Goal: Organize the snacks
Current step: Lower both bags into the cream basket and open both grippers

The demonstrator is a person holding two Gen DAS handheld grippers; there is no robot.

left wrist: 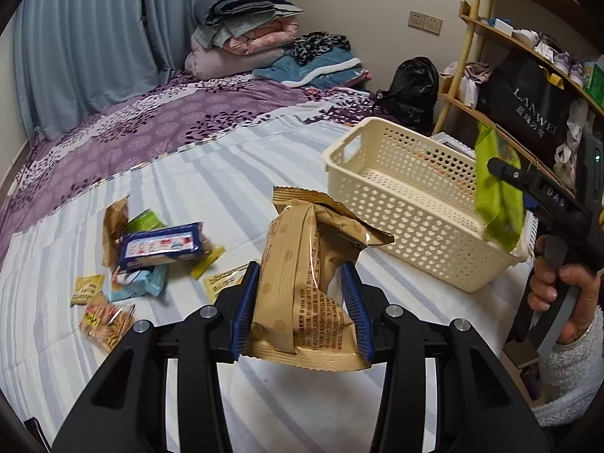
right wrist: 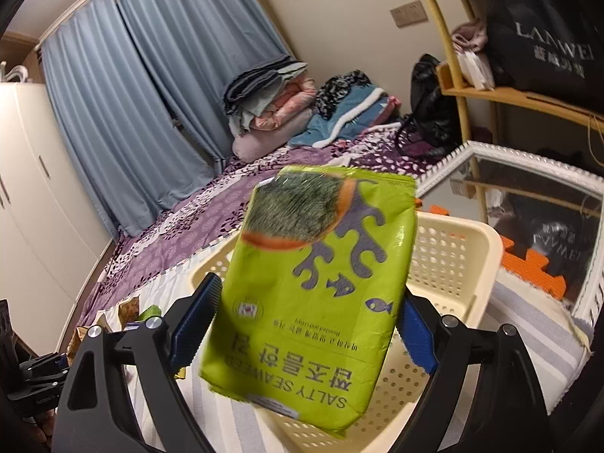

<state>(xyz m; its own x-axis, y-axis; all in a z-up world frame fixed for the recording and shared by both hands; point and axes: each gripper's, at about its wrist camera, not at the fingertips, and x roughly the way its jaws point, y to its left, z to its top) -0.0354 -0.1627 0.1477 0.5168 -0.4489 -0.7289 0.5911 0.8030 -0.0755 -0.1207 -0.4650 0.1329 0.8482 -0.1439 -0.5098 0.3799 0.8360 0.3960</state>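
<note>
Bedside mirror (right wrist: 528, 173): right wrist only.

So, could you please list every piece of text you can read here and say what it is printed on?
"SALTY SEAWEED": green seaweed packet, printed upside down, in the right gripper.
"LANWEI": black bag on the shelf.
"DAS": right gripper's body, left wrist view.
Korean lines on the seaweed packet, brown snack bag print, loose snack packets: too small or blurred.
</note>
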